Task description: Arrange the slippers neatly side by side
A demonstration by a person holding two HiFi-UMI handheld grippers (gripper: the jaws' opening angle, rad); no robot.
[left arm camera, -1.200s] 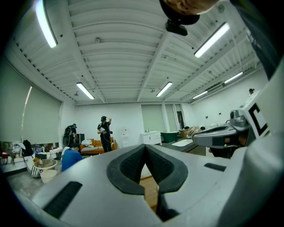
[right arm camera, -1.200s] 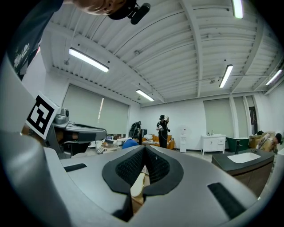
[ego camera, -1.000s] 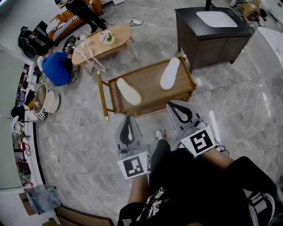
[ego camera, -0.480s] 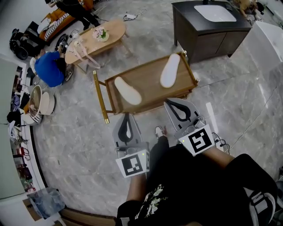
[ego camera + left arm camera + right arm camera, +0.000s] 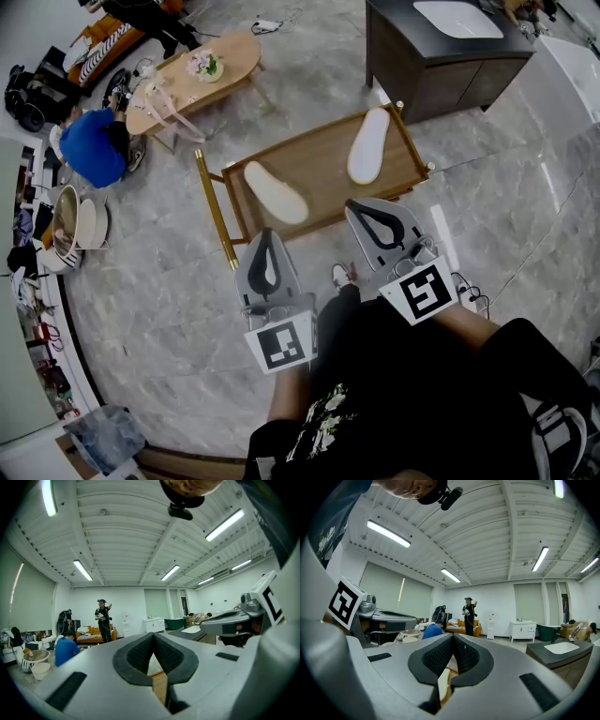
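Head view showed our left gripper (image 5: 265, 236) and right gripper (image 5: 358, 208), jaws pressed together, empty; one slipper (image 5: 275, 192) lay by the wooden trolley (image 5: 323, 173) top's left edge; the other slipper (image 5: 367, 145) near its far right corner.

**Left gripper** (image 5: 153, 635): 6 o'clock. Pads (image 5: 138, 654) meet at the tips with nothing between them. A strip of wood (image 5: 159, 686) shows through the slot below.
**Right gripper** (image 5: 208, 626): 3 o'clock, seen side-on, with its marker cube (image 5: 268, 597) above.
**Standing person** (image 5: 102, 619): 9 o'clock, far off, before an orange sofa (image 5: 89, 637).
**Person in blue** (image 5: 64, 649): 8 o'clock, low.
**Bowls** (image 5: 33, 660): 8 o'clock, at the edge.
**White cabinet** (image 5: 154, 624): centre, by the back wall.
**Ceiling lights** (image 5: 82, 569): 12 o'clock.
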